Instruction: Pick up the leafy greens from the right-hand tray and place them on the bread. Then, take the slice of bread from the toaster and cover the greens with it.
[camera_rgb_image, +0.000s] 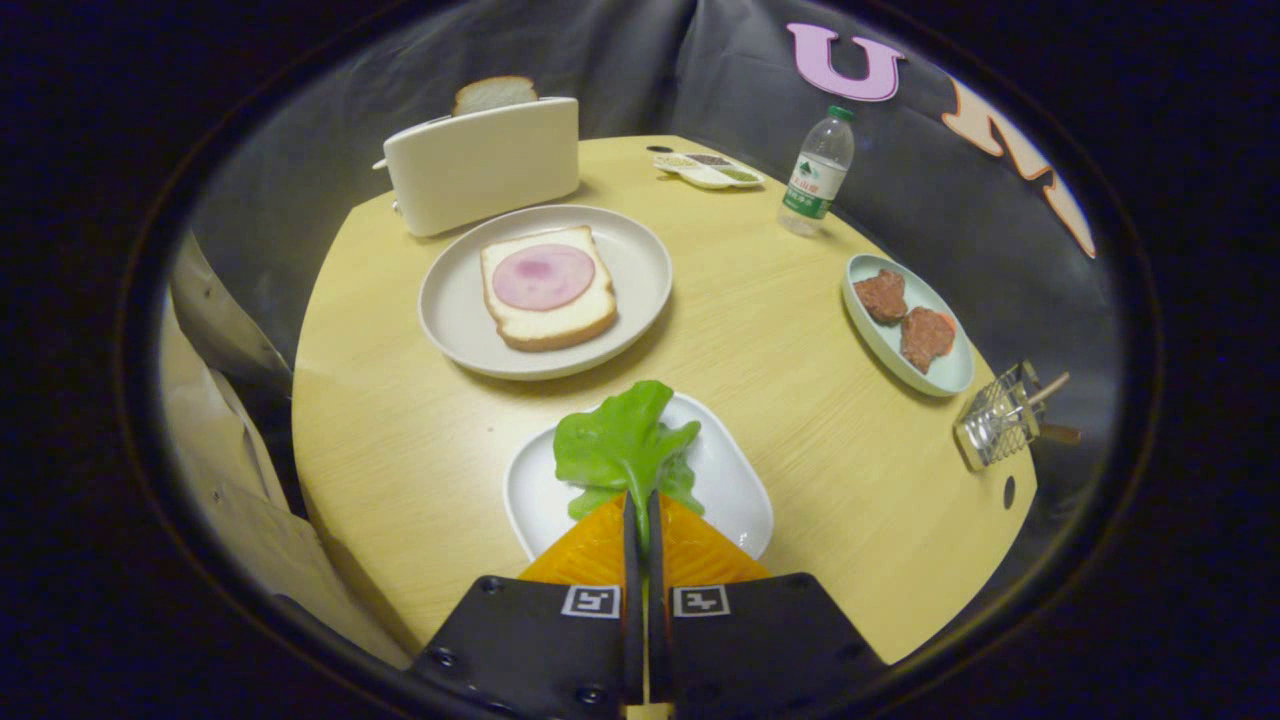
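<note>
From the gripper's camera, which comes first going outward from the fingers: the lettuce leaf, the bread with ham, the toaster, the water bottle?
Gripper is shut on the leaf.
1. Lettuce leaf, between the fingers.
2. Bread with ham, ahead on the round plate.
3. Toaster behind it and water bottle off right: too close to call.

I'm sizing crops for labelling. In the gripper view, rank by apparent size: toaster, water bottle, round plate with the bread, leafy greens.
1. Round plate
2. Toaster
3. Leafy greens, pinched in the tongs; nearness to the camera inflates them
4. Water bottle
</note>
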